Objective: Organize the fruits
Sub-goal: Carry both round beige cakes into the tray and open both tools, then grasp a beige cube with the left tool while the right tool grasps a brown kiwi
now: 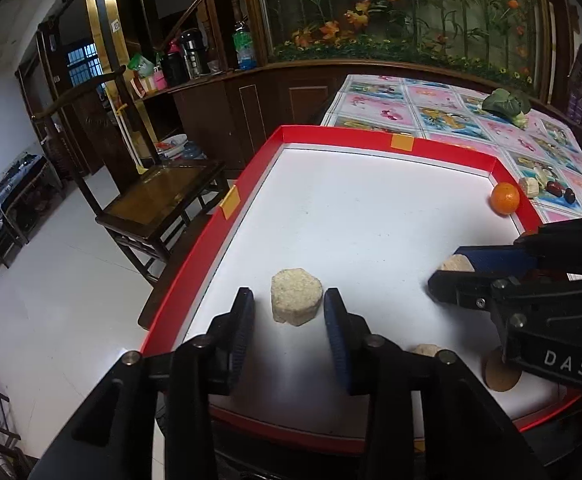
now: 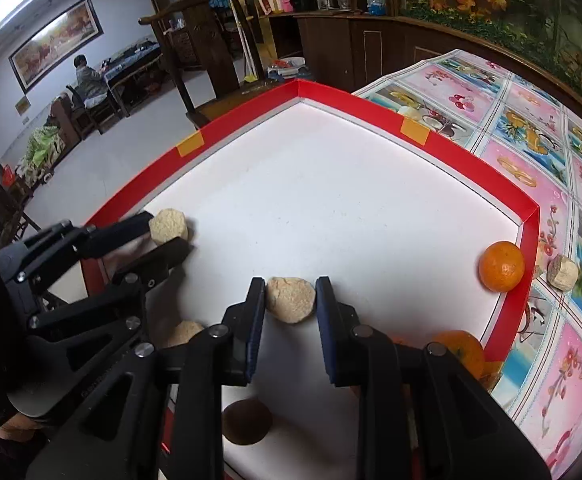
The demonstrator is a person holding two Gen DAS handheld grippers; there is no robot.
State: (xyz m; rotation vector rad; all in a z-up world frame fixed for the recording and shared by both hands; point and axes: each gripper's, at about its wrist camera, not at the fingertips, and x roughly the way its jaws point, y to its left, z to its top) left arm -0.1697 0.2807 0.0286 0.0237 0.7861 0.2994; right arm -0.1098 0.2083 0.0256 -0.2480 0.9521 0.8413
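My left fingers (image 1: pixel 287 312) stand spread on either side of a pale hexagonal cake (image 1: pixel 296 297) that sits upright on the white floor of the red-walled tray (image 1: pixel 371 136); there is a gap on each side, so the pads do not press it. My right fingers (image 2: pixel 291 300) bracket a second pale cake (image 2: pixel 291 299); the left pad touches its edge, and the right pad seems to meet it too, though from this angle I cannot be sure of a firm pinch. In the left view, that same right gripper (image 1: pixel 451 276) reaches in from the right with the cake between its tips. Farther out, an orange (image 2: pixel 501 266) rests in the tray's far right corner against the wall, a second orange fruit (image 2: pixel 461 350) lies near the right wall close to me, and a dark round fruit (image 2: pixel 247 422) lies on the tray floor below my right fingers. Beyond the tray, on the patterned cloth over the counter (image 2: pixel 531 168), another pale chunk (image 2: pixel 563 273) sits just outside the wall, and a green leafy vegetable (image 1: pixel 507 105) lies well apart.
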